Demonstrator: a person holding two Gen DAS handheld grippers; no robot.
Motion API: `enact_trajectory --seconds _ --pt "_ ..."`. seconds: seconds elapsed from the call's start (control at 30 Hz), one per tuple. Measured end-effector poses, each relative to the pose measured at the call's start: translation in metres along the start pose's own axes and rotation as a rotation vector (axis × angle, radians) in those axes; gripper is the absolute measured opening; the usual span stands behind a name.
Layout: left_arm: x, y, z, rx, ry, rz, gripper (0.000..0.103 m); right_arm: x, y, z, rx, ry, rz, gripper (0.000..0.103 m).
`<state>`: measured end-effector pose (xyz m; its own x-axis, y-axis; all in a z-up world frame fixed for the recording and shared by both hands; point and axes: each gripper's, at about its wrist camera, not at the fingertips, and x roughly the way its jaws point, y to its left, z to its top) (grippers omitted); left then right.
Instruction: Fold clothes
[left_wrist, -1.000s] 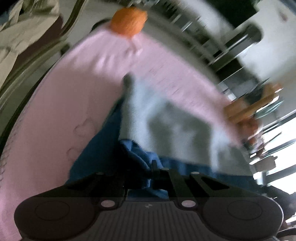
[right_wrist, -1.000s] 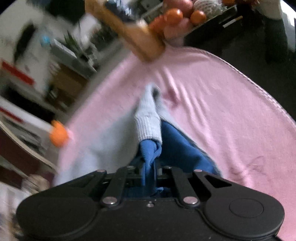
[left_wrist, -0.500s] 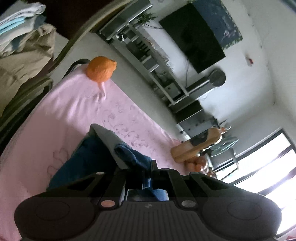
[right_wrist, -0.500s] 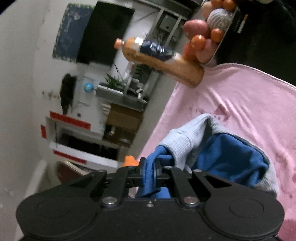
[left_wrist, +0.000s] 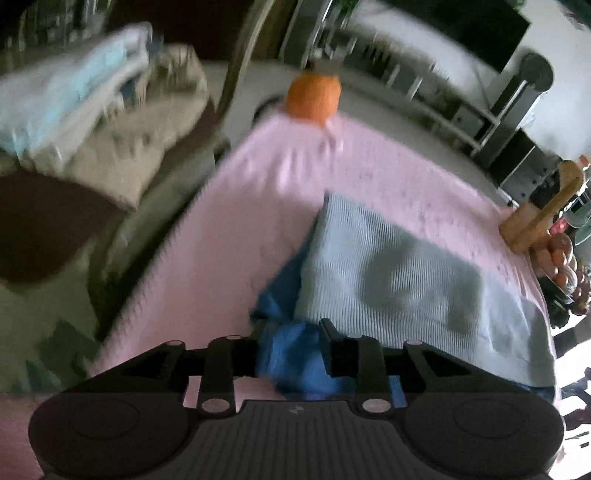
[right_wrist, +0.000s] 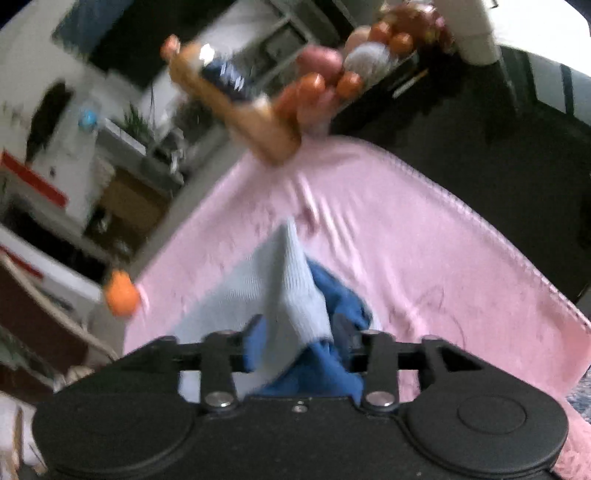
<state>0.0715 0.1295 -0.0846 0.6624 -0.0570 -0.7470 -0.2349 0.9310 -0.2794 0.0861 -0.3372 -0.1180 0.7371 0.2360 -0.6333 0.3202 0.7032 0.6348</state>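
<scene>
Two tools are mine here, and both have just been opening with cloth between their jaws. Low in the left wrist view, my left tool (left_wrist: 290, 349) stands apart around a bunch of the blue part of the garment (left_wrist: 388, 273), and I cannot tell whether its pads touch the cloth. The garment lies on the pink cloth (left_wrist: 229, 236) covering the bench, grey ribbed side up, spreading to the right of centre. Low in the right wrist view, my right tool (right_wrist: 295, 345) is also parted, the grey ribbed edge and blue fabric loose between its jaws. An orange ball (left_wrist: 313, 96) sits at the cloth's far edge, upper centre; a bottle (right_wrist: 236, 107) and fruit (right_wrist: 325, 85) stand near the top.
</scene>
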Motion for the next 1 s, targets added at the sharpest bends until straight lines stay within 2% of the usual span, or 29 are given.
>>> enact_trajectory --seconds 0.1,0.13,0.17,0.2,0.27,0.33,0.4,0.5,0.53,0.6,0.63,0.7,0.73,0.83,0.93,1.0 --pt "0.001 -0.007 0.010 0.020 -0.020 -0.073 0.026 0.001 -0.002 0.003 0.023 -0.018 0.012 0.040" --pt "0.002 -0.010 0.015 0.029 -0.017 -0.098 0.026 0.003 0.000 0.003 0.012 -0.010 0.023 0.032" --pt "0.003 -0.016 0.020 0.054 -0.017 -0.111 0.026 0.007 0.005 0.003 0.001 0.001 0.045 0.019" --pt "0.006 -0.025 0.027 0.100 -0.016 -0.112 0.026 0.011 0.011 0.004 -0.010 0.014 0.068 0.017" --pt "0.021 -0.045 0.035 0.205 0.011 -0.104 0.029 0.022 0.025 0.007 -0.024 0.056 0.127 0.017" --pt "0.042 -0.064 0.040 0.309 0.059 -0.086 0.029 0.033 0.043 0.010 -0.041 0.085 0.150 0.017" --pt "0.073 -0.068 0.036 0.332 0.128 -0.054 0.028 0.051 0.055 0.012 -0.059 0.119 0.153 0.025" --pt "0.110 -0.053 0.022 0.300 0.181 0.042 0.019 0.084 0.050 0.008 -0.066 0.188 0.091 0.027" --pt "0.110 -0.050 0.021 0.284 0.171 0.043 0.018 0.094 0.044 0.008 -0.054 0.220 0.043 0.027" --pt "0.109 -0.043 0.022 0.258 0.162 0.042 0.015 0.104 0.022 0.010 -0.005 0.244 -0.053 0.005" --pt "0.108 -0.037 0.022 0.236 0.162 0.036 0.014 0.107 0.011 0.011 0.025 0.248 -0.092 0.000" --pt "0.105 -0.028 0.023 0.174 0.174 0.019 0.014 0.095 -0.011 0.014 0.143 0.196 -0.055 0.000" --pt "0.102 -0.024 0.023 0.148 0.177 0.014 0.014 0.089 -0.010 0.013 0.141 0.177 -0.049 0.000" --pt "0.081 -0.023 0.022 0.147 0.133 0.014 0.012 0.071 -0.008 0.010 0.134 0.122 -0.031 0.000" --pt "0.046 -0.029 0.034 0.185 0.006 -0.013 0.014 0.044 0.008 0.012 0.063 0.040 -0.004 0.007" --pt "0.027 -0.037 0.047 0.198 -0.066 -0.056 0.016 0.032 0.019 0.021 0.063 0.026 0.075 0.007"
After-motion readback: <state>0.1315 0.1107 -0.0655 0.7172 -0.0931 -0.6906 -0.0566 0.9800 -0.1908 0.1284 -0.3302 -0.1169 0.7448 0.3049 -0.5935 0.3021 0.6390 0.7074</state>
